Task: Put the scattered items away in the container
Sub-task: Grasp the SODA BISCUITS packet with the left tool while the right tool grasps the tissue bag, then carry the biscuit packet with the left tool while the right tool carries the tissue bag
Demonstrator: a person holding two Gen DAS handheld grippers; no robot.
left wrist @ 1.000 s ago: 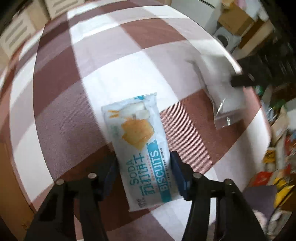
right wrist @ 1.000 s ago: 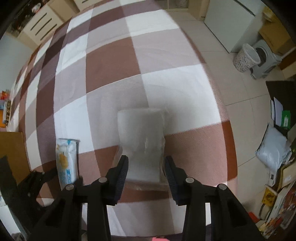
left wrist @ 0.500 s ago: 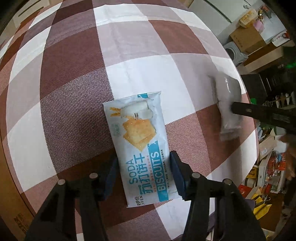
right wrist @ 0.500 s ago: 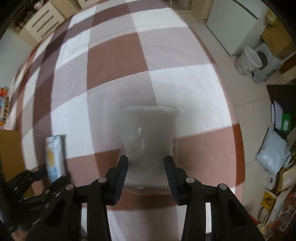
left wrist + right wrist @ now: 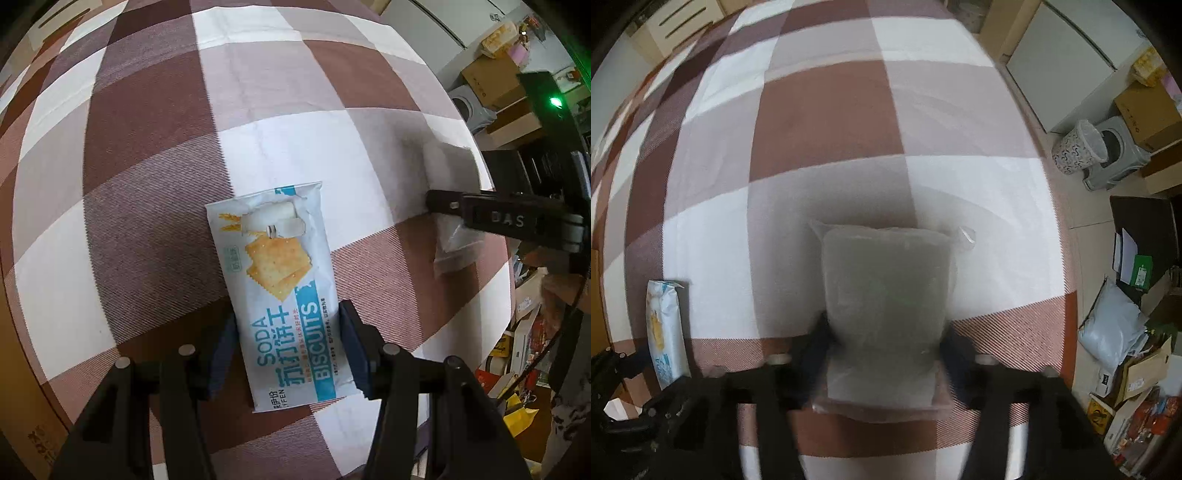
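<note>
The left hand-held gripper [image 5: 286,347] has its two fingers on both long sides of a soda biscuit packet [image 5: 280,291], near the packet's lower end, and they press against its edges, so it is grasping the packet. The packet lies flat on the checked tablecloth [image 5: 147,155] of brown, grey and white squares that covers the table. Its printed face is up, with crackers, a milk bottle and the words SODA BISCUITS.

The right hand-held gripper [image 5: 884,354] is clenched on a clear plastic bag [image 5: 886,295] with pale, soft contents. This view is blurred, but the bag fills the gap between the two fingers and reaches forward over the cloth.

Only the left wrist view shows the printing on the packet. It also shows the right hand-held gripper [image 5: 439,202] from the side at the right edge of the table, with the plastic bag [image 5: 450,206] in its hold. The right wrist view shows the biscuit packet [image 5: 665,332] only as a narrow strip at the far left, with the left hand-held gripper dark and unclear below it. This view alone shows the floor beside the table, with a patterned waste bin [image 5: 1076,151], a grey step stool [image 5: 1119,155] and a cardboard box [image 5: 1148,110].
</note>
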